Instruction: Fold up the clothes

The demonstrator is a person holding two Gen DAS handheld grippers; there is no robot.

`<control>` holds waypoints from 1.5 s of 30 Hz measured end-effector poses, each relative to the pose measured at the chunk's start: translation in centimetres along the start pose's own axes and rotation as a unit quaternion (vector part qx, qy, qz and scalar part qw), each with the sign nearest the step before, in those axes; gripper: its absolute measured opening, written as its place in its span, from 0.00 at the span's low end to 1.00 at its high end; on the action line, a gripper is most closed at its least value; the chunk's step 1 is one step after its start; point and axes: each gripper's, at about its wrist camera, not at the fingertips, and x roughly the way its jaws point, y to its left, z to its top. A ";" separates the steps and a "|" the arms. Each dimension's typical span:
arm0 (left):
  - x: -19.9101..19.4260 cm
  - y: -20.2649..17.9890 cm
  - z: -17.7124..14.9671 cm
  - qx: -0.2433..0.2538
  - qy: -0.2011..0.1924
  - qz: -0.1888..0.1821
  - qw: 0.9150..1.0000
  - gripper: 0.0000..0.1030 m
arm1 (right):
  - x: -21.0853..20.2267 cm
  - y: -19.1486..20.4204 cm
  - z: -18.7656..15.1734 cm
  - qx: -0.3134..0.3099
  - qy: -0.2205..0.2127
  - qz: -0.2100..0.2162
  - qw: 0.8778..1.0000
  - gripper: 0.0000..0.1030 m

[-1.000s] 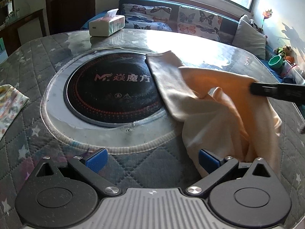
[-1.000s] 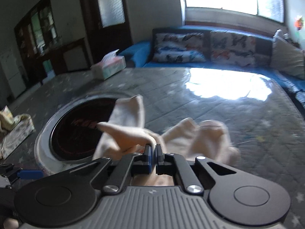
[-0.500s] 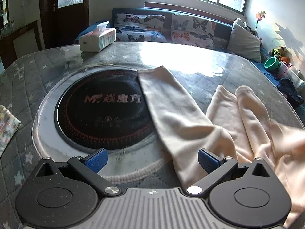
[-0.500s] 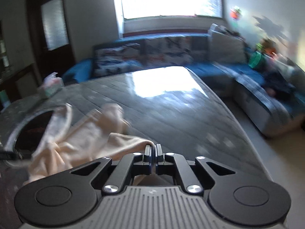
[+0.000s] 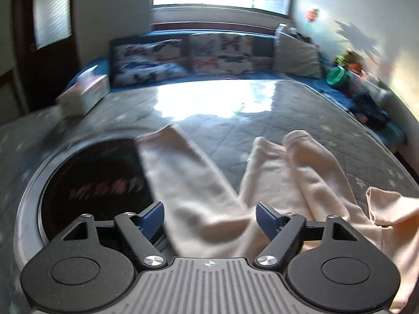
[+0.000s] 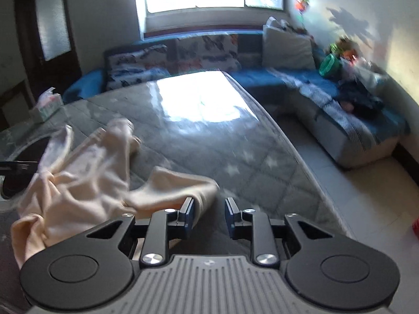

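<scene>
Left tongs (image 5: pixel 209 216) apart, blue pads either side of a cream garment (image 5: pixel 209 196), clamped on nothing. Right tongs (image 6: pixel 209 217) also apart, a corner of the garment (image 6: pixel 86 191) just at the left pad, not pinched as far as visible. Garment spread loose on the desk (image 5: pixel 275 136): one long leg or sleeve lying flat and straight across the edge of the dark round cooktop (image 5: pixel 91 183), the other parts bunched and wrinkled to the right. No neat fold seen anywhere; judged unfolded, so straightening and folding remain. Motion blur in both views. Farther off: tissue box (image 5: pixel 83 95) at desk's far left, sofa (image 5: pixel 209 60) beyond.
</scene>
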 end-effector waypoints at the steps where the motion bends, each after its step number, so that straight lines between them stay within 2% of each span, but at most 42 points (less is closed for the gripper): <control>1: 0.5 -0.4 0.4 0.008 0.001 -0.003 1.000 0.75 | -0.2 0.2 0.4 -0.003 -0.008 0.001 1.000 0.25; 3: 1.7 -0.8 1.0 0.019 0.002 -0.011 1.000 0.75 | -0.8 0.2 1.4 -0.003 -0.016 0.005 1.000 0.31; 8: 4.9 -1.6 2.2 0.043 0.021 -0.030 0.998 0.76 | -0.2 0.4 2.6 -0.004 -0.019 0.021 1.000 0.31; 10: 5.9 -1.9 2.6 0.051 0.018 -0.024 0.998 0.76 | 0.9 1.3 3.3 -0.014 -0.014 0.042 0.999 0.31; 21: 9.6 -2.3 3.4 0.065 0.031 -0.047 0.996 0.74 | 10.0 7.0 6.1 -0.056 0.034 0.149 0.987 0.34; 22: 9.6 -2.3 3.5 0.068 0.029 -0.053 0.996 0.68 | 10.6 7.4 6.3 -0.057 0.038 0.152 0.986 0.34; 25: 9.5 -2.1 3.6 0.072 0.025 -0.075 0.994 0.36 | 13.0 8.2 6.7 -0.057 0.050 0.162 0.984 0.34; 29: 9.6 -1.6 3.6 0.061 0.021 -0.099 0.993 0.09 | 15.3 8.5 6.7 -0.048 0.071 0.163 0.983 0.33; 31: 9.5 -1.3 3.4 0.056 0.017 -0.098 0.993 0.07 | 15.6 8.5 6.4 -0.043 0.073 0.168 0.982 0.30; 32: 9.5 -1.2 3.3 0.054 0.015 -0.095 0.994 0.07 | 15.4 8.5 6.4 -0.045 0.069 0.166 0.983 0.18; 33: 9.4 -1.1 3.2 0.053 0.013 -0.093 0.994 0.06 | 15.2 8.5 6.4 -0.046 0.064 0.164 0.983 0.11; 36: 8.9 -1.0 2.9 0.055 0.008 -0.076 0.996 0.06 | 14.6 8.5 6.3 -0.052 0.051 0.160 0.984 0.03; 38: 8.5 -0.6 2.6 0.053 0.005 -0.059 0.997 0.05 | 14.2 8.5 6.3 -0.056 0.041 0.157 0.985 0.03; 42: 8.0 1.2 2.1 0.037 0.005 -0.032 0.999 0.05 | 13.9 7.4 6.5 -0.060 0.033 0.114 0.991 0.03; 45: 7.6 2.6 1.8 0.025 0.006 -0.012 1.000 0.05 | 14.6 6.7 6.3 -0.062 0.047 0.087 0.993 0.03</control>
